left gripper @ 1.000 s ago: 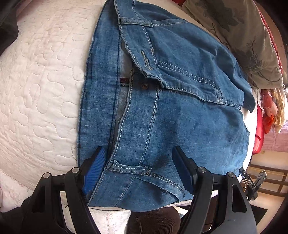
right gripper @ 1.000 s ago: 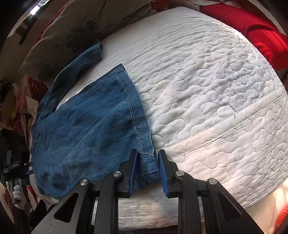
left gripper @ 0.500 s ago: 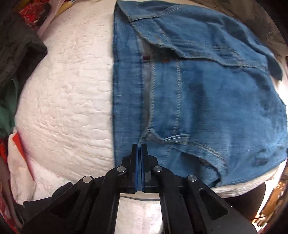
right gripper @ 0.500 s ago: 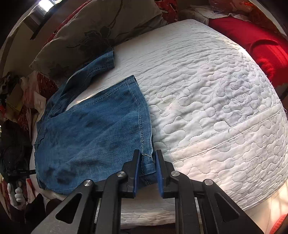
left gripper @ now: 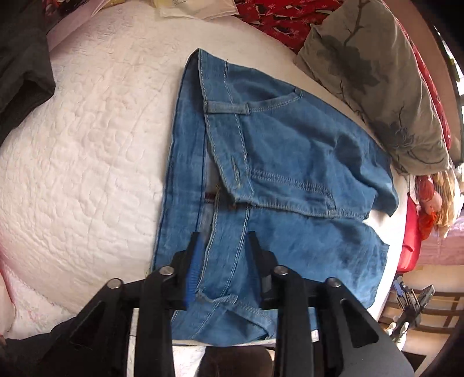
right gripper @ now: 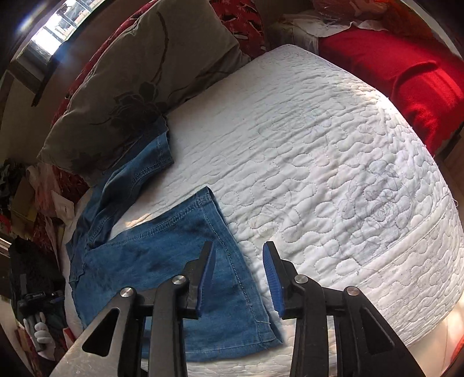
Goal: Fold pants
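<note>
Two sets of black fingers with blue ribbed pads fill the bottom of both views, each hanging above folded denim on a bed. Nearest in the left wrist view, the left gripper [left gripper: 223,258] has its fingers [left gripper: 193,261] partly spread and opening; the waistband of the jeans [left gripper: 290,179] shows in the gap below them, with a belt loop [left gripper: 220,300] just under the tips, but the pads do not press on the cloth. The waistband runs along the bed's near edge on that side, unbuttoned, with one flap of the fly turned over the other and a small red label showing inside. In the right wrist view the right gripper [right gripper: 239,275] likewise has its fingers moderately apart and opening. The folded edge of the jeans [right gripper: 162,275] passes beneath the gap, its side seam running toward the near edge of the bed, and again nothing is clamped. A corner of the fold lies close to the bed's near edge, just below the right gripper. Farther back the two legs lie side by side, their hems [right gripper: 162,153] separated by a strip of bare white quilt [right gripper: 319,174]. The farther hem touches a grey-green flowered pillow [right gripper: 139,75] at the far edge of the bed. Behind that, red patterned fabric [left gripper: 284,17] covers the far corner, a bright red blanket [right gripper: 406,75] lies along the right side, and dark clothing [left gripper: 20,58] is heaped at the left corner.
</note>
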`<state>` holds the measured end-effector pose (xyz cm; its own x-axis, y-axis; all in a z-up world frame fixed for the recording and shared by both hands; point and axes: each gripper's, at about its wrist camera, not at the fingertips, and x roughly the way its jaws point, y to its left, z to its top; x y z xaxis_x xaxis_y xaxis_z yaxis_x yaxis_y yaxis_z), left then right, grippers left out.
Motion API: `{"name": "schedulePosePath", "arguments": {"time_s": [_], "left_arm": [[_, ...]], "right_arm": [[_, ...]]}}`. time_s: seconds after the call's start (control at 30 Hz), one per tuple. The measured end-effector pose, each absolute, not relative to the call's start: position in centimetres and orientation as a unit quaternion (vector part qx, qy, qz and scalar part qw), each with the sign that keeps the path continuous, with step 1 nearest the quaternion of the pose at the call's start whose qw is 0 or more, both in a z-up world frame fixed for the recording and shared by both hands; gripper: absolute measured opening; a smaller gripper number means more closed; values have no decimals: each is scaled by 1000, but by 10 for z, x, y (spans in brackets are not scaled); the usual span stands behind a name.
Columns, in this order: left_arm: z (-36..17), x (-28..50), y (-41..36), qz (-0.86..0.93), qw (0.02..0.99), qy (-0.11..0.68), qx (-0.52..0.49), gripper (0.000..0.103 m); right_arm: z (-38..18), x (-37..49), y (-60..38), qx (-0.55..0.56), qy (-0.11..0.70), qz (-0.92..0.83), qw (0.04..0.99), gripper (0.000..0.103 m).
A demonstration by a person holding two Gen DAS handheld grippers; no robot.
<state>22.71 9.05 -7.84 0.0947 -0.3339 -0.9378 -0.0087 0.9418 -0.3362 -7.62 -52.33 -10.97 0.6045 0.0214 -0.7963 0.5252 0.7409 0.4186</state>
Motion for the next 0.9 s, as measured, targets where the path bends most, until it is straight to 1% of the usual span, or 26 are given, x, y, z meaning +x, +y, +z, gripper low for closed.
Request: {"name": "schedulePosePath", "arguments": {"time_s": [0.03, 0.07, 0.1, 0.2, 0.27, 0.4, 0.53, 0.77, 0.8, 0.83, 0.87, 0.9], "left_arm": [[-78, 243, 88, -107, 729, 662, -137, 47], [-77, 257, 87, -100, 731, 660, -139, 47], [-78, 270, 77, -95, 732, 659, -144, 47], [-85, 307, 84, -86, 721, 663, -182, 49], [-93, 325, 92, -81, 714, 664, -208, 56], [-117, 360, 86, -56, 708, 672, -208, 56], [-128, 376, 96, -46, 709, 668, -221, 56], [-140, 390, 104, -41, 711, 666, -223, 56], [-143, 391, 104, -38, 710, 666, -223, 56], [-148, 392, 103, -36, 707, 669, -226, 56], [-152, 393, 100, -37, 702, 674, -228, 60], [-155, 393, 98, -37, 700, 677, -225, 64]], "right_arm": [[-103, -60, -522, 327, 412, -142, 839, 50], [-96, -41, -520, 322, 410, -135, 843, 53], [-92, -21, -518, 315, 410, -126, 847, 54], [-86, 47, -516, 300, 416, -108, 851, 54], [-89, 90, -519, 292, 420, -110, 852, 54], [-105, 163, -524, 278, 433, -107, 851, 54], [-124, 220, -523, 241, 454, -106, 851, 54], [-149, 281, -520, 231, 460, -95, 852, 54], [-152, 285, -518, 223, 463, -97, 852, 55], [-153, 288, -516, 215, 463, -97, 854, 57], [-152, 294, -512, 208, 463, -97, 856, 60], [-151, 296, -510, 205, 462, -96, 858, 60]]}}
